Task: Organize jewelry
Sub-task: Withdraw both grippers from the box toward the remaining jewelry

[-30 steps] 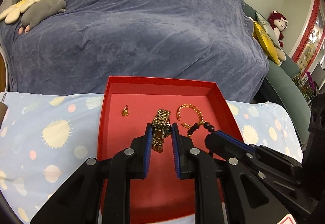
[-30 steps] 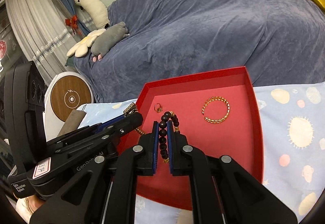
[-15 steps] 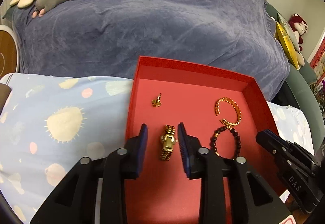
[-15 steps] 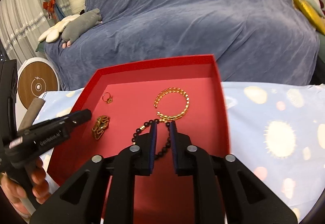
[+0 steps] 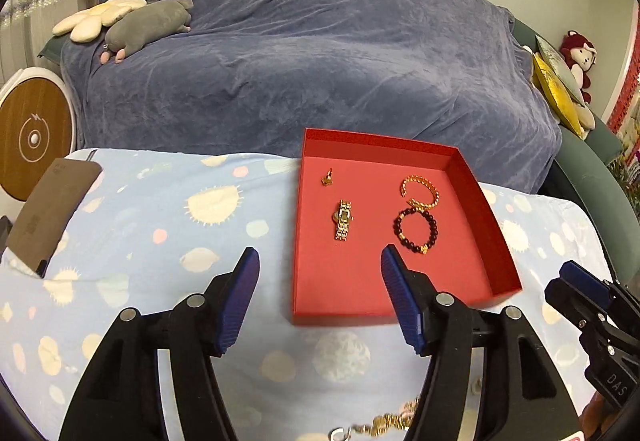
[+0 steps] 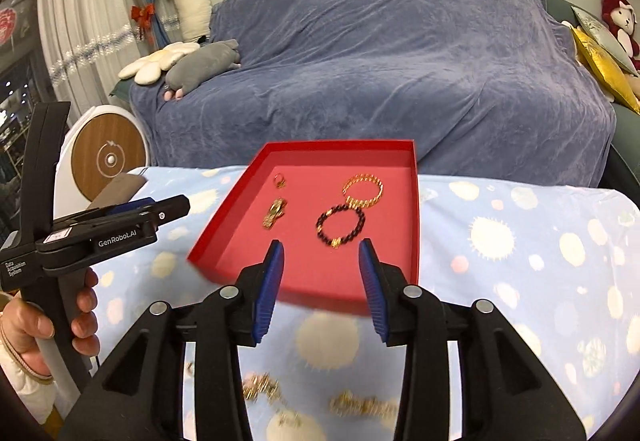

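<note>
A red tray (image 5: 486,201) (image 6: 416,241) lies on the patterned cloth. Inside it rest a gold watch (image 5: 344,219) (image 6: 274,213), a dark bead bracelet (image 5: 416,227) (image 6: 340,225), a gold bangle (image 5: 420,190) (image 6: 363,188) and a small gold ring (image 5: 327,177) (image 6: 279,180). My left gripper (image 5: 316,261) hovers over the tray's near left edge, jaws opening, nothing between them. My right gripper (image 6: 320,247), jaws opening and empty, hangs above the tray's near part. More gold jewelry (image 5: 384,421) (image 6: 360,403) lies loose on the cloth below the grippers.
A blue-grey covered sofa (image 5: 320,61) stands behind the table, with plush toys (image 5: 144,25) on its left. A brown card (image 5: 52,213) lies at the cloth's left edge. A round white and wood device (image 6: 108,159) stands at the left. A hand (image 6: 44,321) holds the left gripper's handle.
Both grippers let go of the watch and the bead bracelet, which now lie in the tray. Both pulled back toward the near edge and opened wider.
</note>
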Action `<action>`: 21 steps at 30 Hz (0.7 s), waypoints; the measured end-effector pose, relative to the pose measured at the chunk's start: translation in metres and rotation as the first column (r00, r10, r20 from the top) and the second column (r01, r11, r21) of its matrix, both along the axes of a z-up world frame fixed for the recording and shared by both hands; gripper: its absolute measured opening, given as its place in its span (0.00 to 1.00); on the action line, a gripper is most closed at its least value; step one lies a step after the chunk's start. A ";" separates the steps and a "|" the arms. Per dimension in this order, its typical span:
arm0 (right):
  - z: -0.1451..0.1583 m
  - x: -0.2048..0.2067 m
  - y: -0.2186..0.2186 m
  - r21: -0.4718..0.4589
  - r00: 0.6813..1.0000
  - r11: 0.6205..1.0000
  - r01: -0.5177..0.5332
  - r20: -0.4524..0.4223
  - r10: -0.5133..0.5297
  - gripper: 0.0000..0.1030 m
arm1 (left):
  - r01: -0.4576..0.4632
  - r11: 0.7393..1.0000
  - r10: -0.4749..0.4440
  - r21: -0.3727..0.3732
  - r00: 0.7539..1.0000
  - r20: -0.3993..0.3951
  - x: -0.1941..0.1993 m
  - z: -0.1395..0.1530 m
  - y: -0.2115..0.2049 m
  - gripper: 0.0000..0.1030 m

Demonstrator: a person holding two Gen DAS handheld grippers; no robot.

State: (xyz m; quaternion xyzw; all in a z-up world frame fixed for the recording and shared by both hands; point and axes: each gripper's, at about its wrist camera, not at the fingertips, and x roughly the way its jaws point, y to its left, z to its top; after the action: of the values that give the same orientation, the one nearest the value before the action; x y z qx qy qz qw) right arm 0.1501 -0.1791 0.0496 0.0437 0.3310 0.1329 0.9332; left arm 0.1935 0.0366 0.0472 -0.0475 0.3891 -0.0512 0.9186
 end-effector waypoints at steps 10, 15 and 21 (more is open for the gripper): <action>-0.032 -0.076 -0.021 0.040 0.995 0.996 0.075 -0.073 -0.072 0.44 | -0.054 0.999 0.053 -0.009 0.998 -0.037 -0.089 -0.033 0.012 0.69; -0.048 -0.084 -0.024 0.031 0.992 0.998 0.060 -0.109 -0.056 0.44 | -0.012 1.000 0.013 0.016 0.997 -0.072 -0.103 -0.054 0.006 0.69; -0.062 -0.082 -0.020 -0.012 0.992 0.999 0.036 -0.120 -0.037 0.44 | 0.058 0.996 -0.051 0.071 0.993 -0.105 -0.109 -0.081 -0.009 0.69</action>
State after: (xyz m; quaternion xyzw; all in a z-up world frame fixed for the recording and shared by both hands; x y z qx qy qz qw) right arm 0.0678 -0.1996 -0.0119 0.0530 0.3866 0.1115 0.9140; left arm 0.0842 0.0272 -0.0339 -0.0055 0.4387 -0.0595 0.8967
